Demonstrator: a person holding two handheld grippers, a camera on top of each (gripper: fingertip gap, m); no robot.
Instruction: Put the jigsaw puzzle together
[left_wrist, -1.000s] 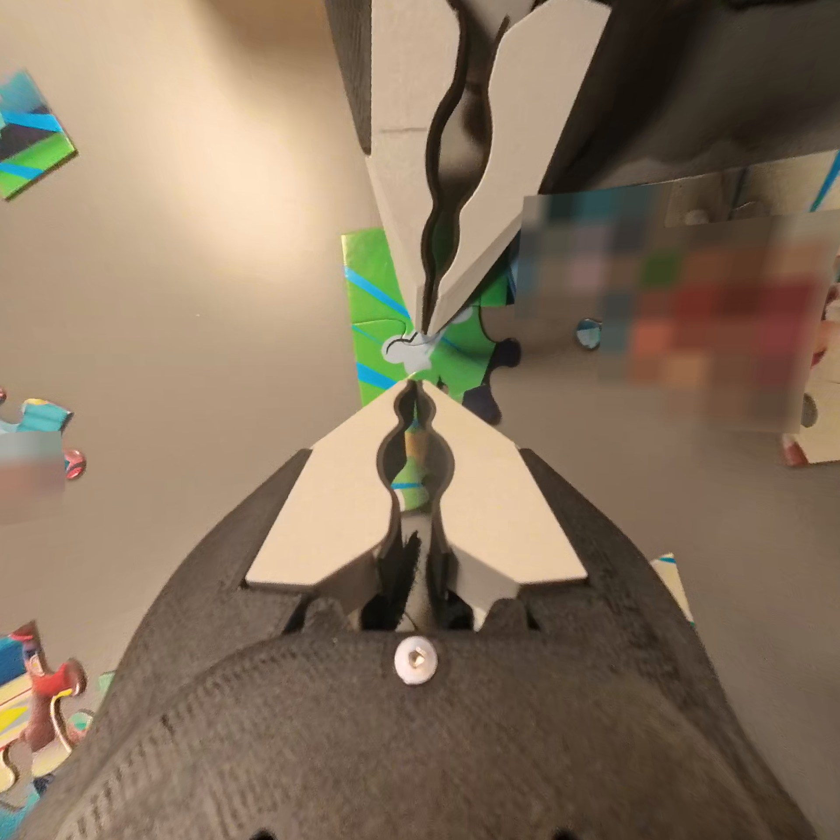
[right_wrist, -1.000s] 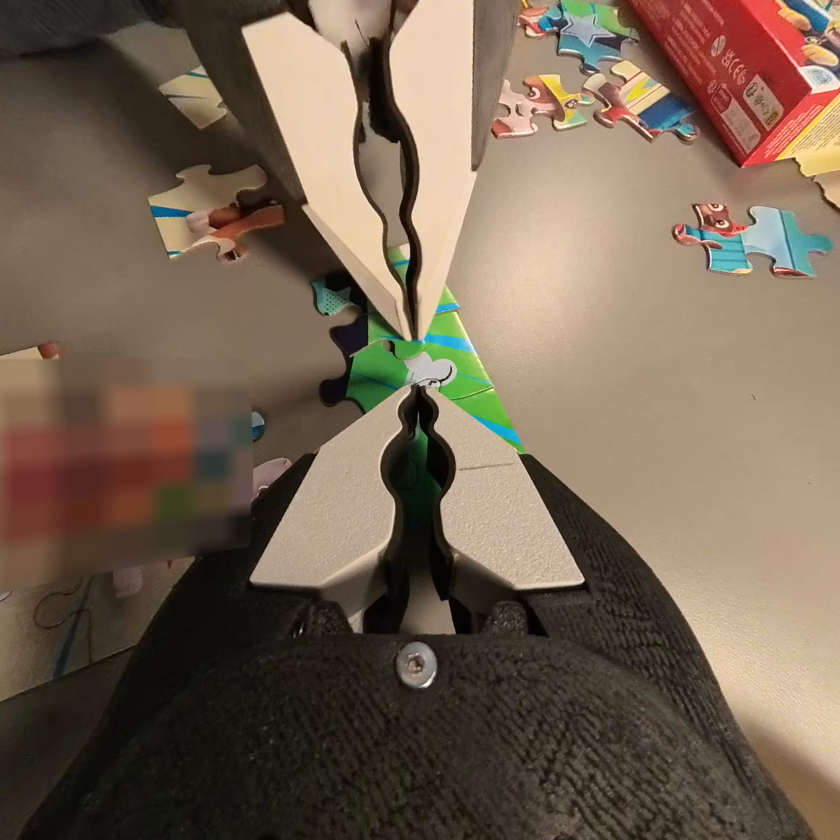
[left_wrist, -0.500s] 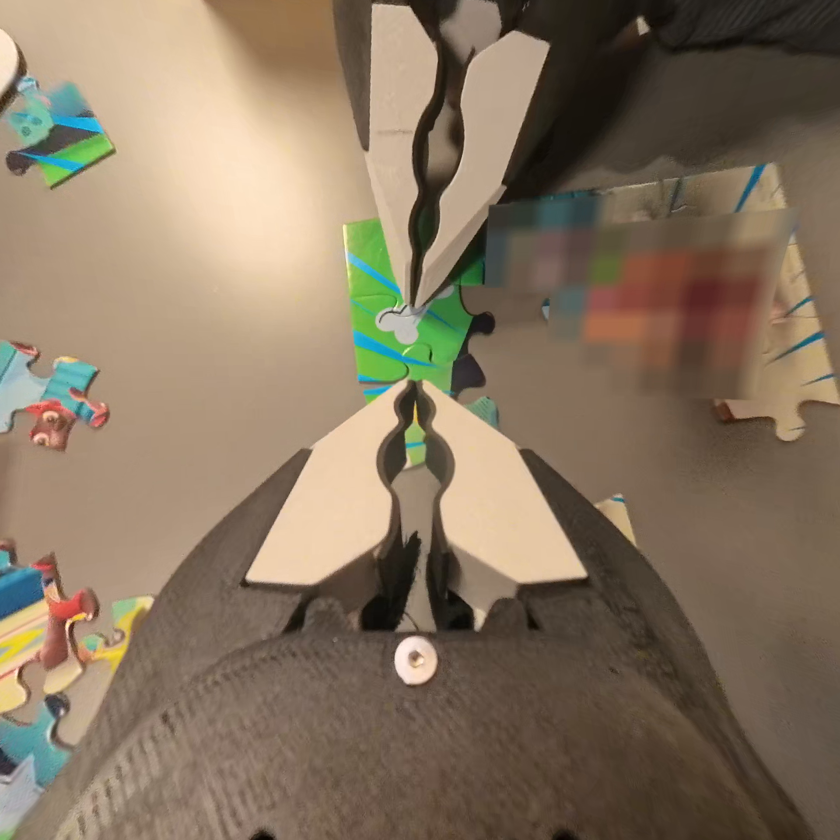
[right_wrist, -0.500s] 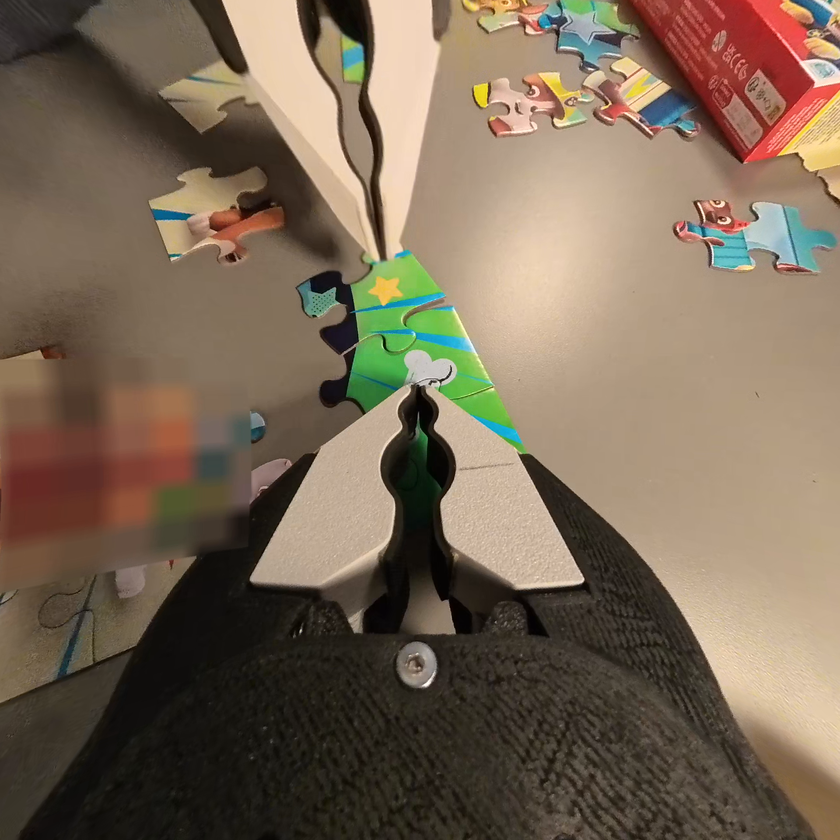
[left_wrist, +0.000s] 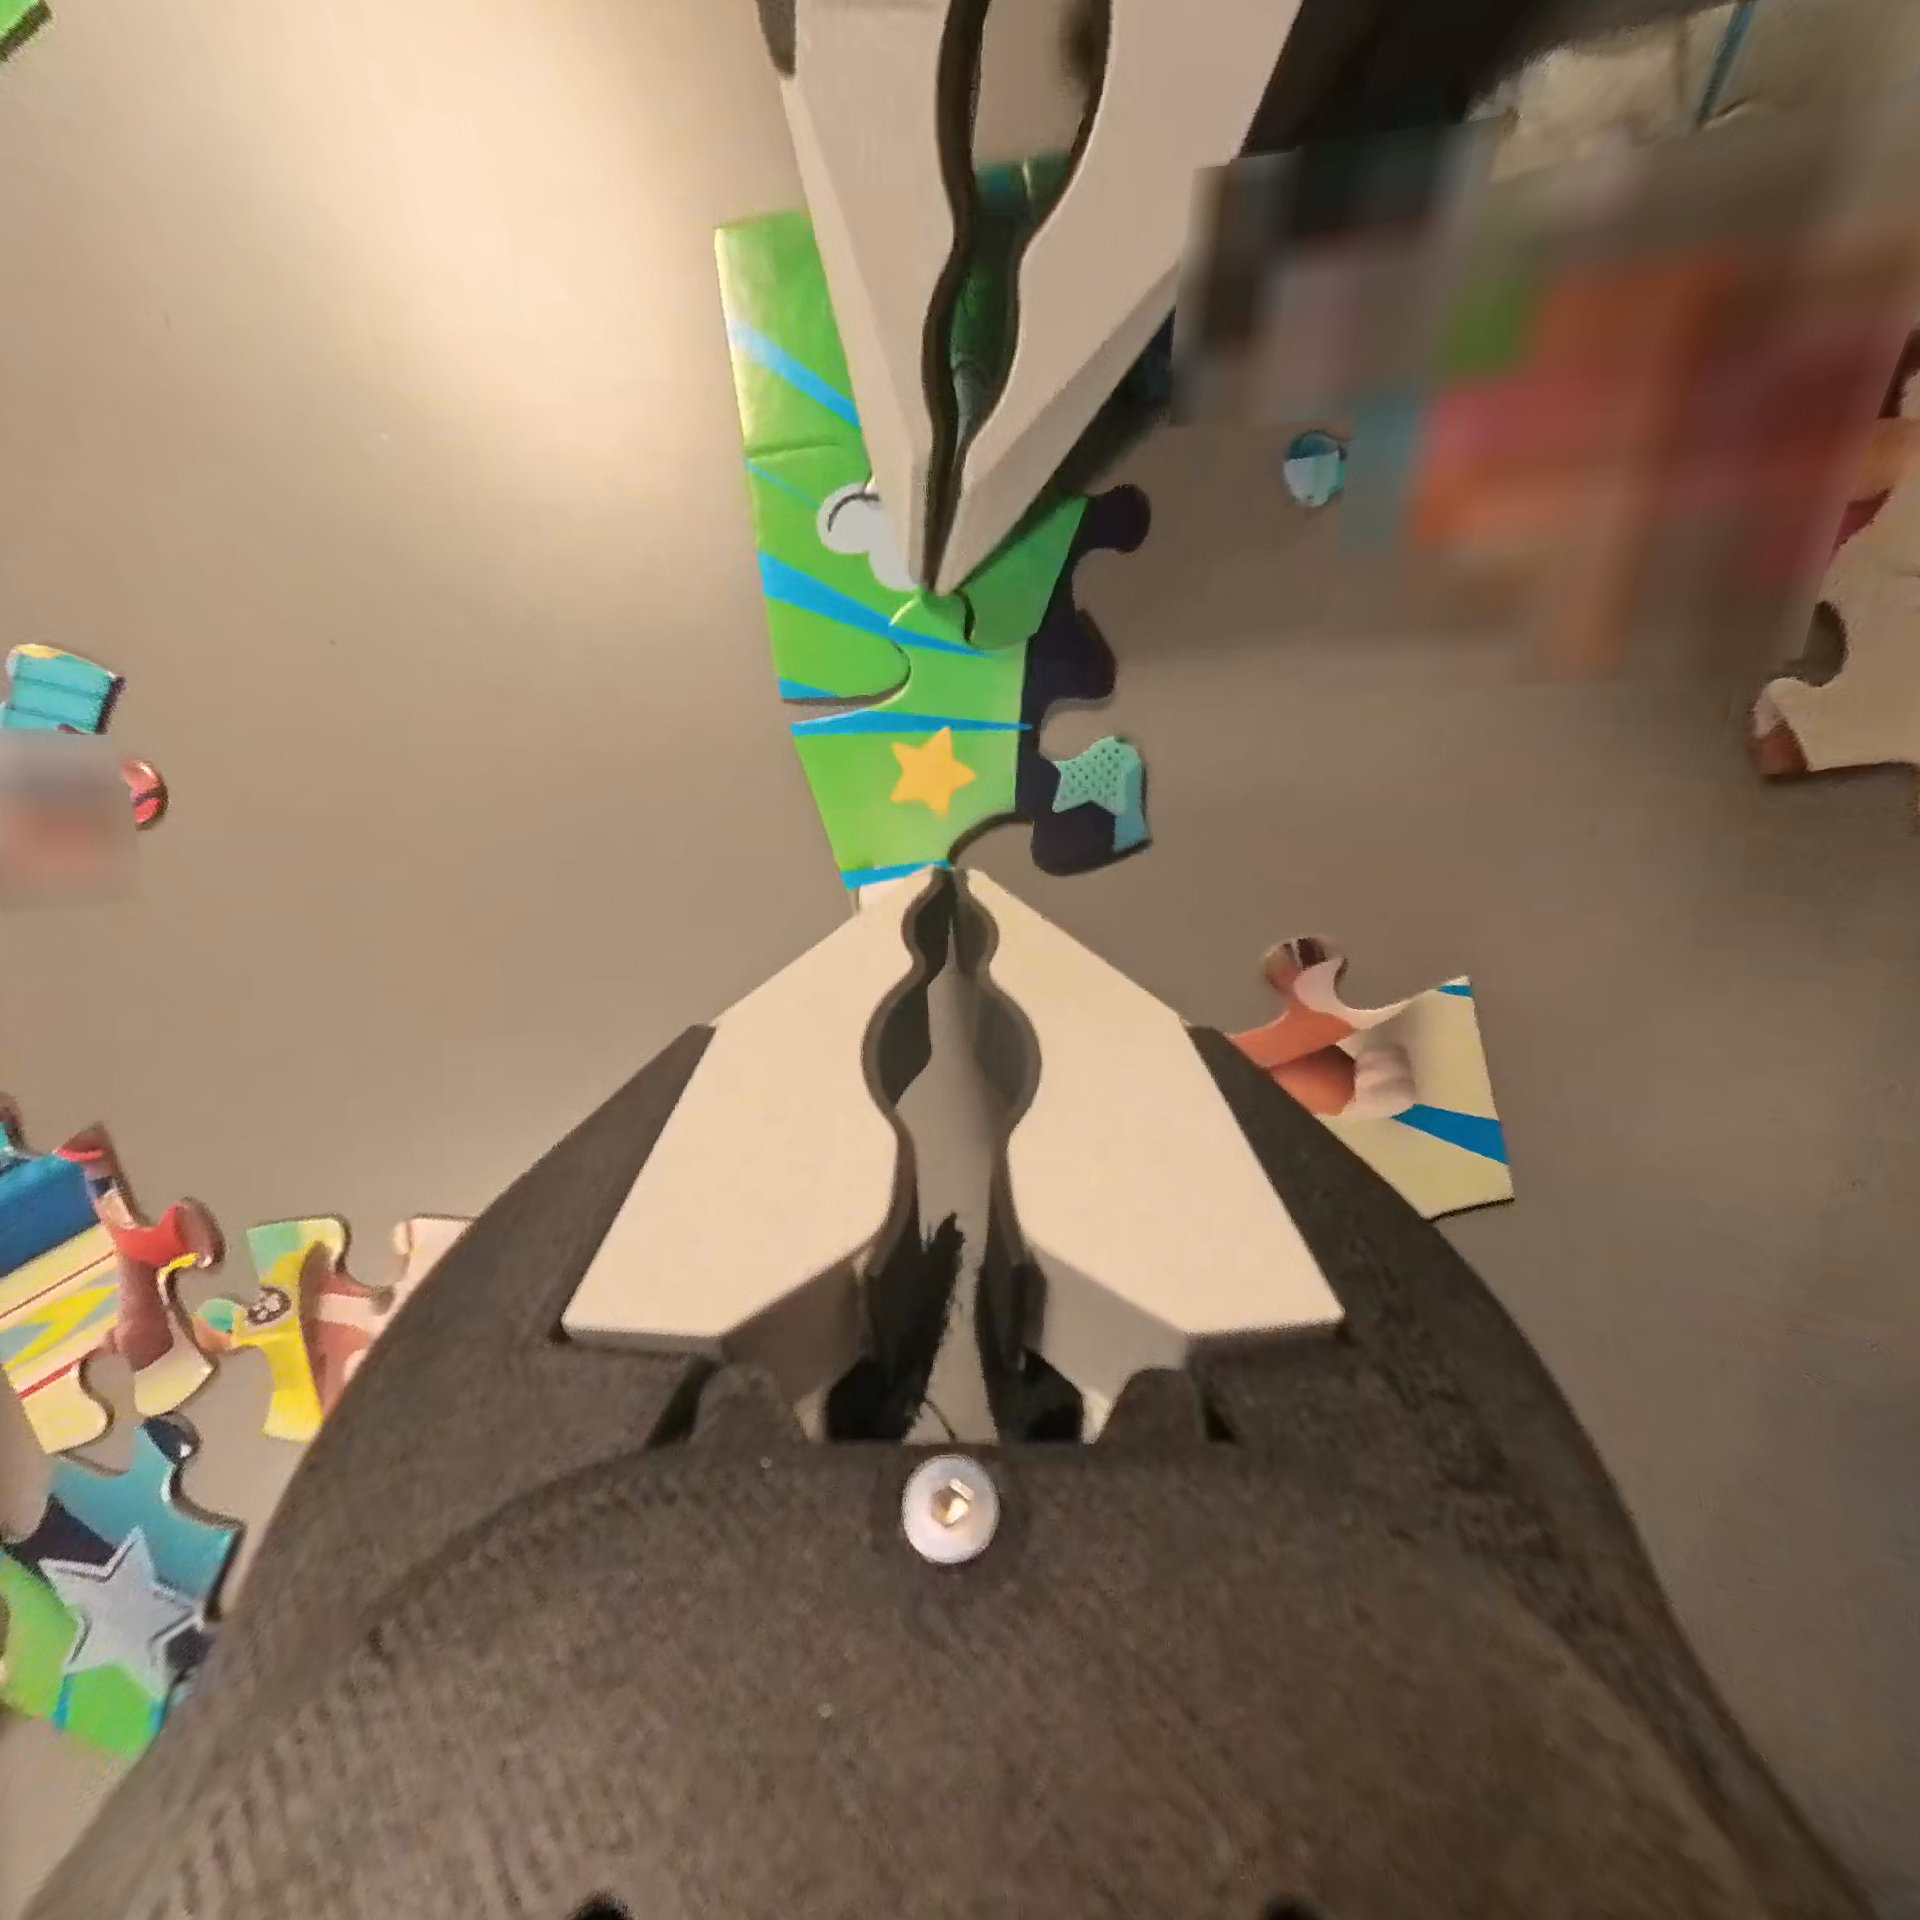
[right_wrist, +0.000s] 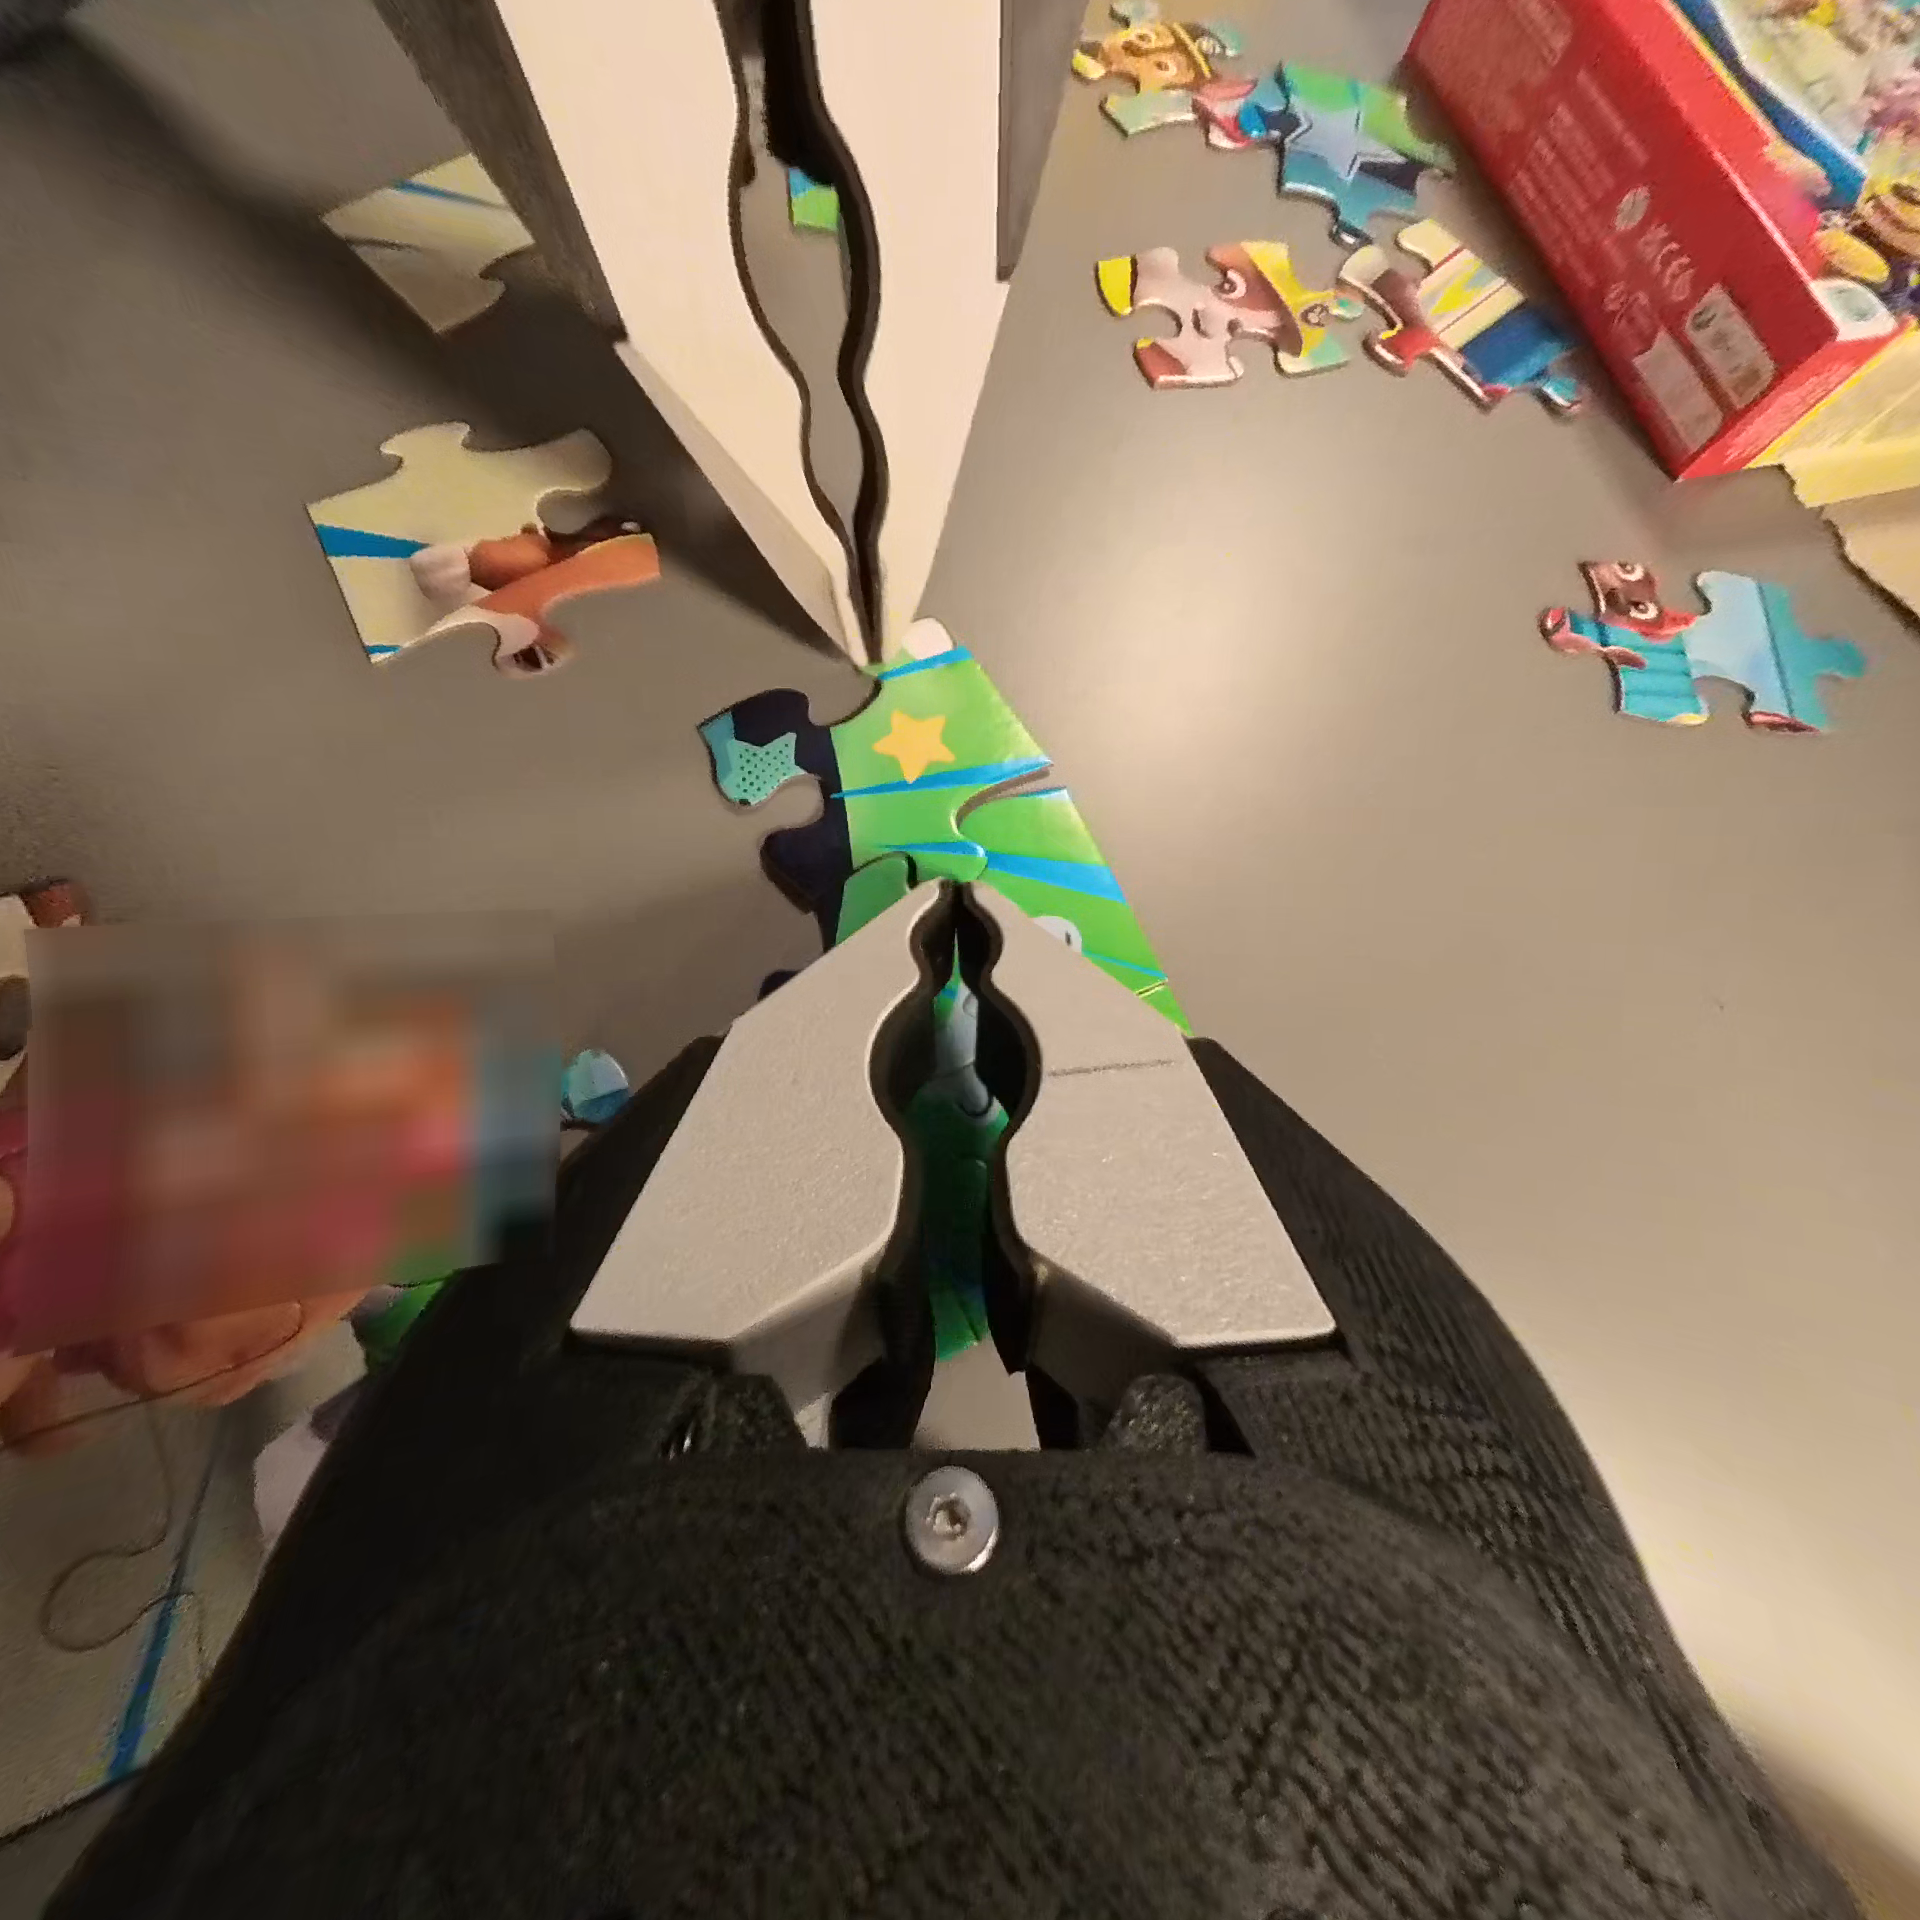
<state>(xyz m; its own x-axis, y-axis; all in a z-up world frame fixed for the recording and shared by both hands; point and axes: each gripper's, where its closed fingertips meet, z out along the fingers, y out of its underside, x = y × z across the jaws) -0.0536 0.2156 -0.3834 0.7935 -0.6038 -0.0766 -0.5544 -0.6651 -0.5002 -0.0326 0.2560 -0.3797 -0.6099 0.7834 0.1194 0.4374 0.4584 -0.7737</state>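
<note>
The green puzzle pieces (left_wrist: 914, 717), a short strip joined edge to edge, lie flat on the grey table (left_wrist: 416, 520) between the two grippers. The left gripper (left_wrist: 951, 878) has its fingers closed tip to tip with nothing between them, its point at the near end of the strip, by the piece with the yellow star (left_wrist: 932, 769). The right gripper (right_wrist: 954, 888) is likewise closed and holds nothing; its tip rests over the seam farther along the strip.

The pieces look like thin printed card: light, stiff enough to slide as a unit, yet likely to bend or part at the tabs if levered. The glossy face is probably slippery under a fingertip. Lying flat, they offer no edge to pinch from above; pressing down or pushing on an outer edge seems the safer hold.

Loose pieces (right_wrist: 1216, 312) and a red box (right_wrist: 1662, 229) sit beyond and to the right of the right gripper.
</note>
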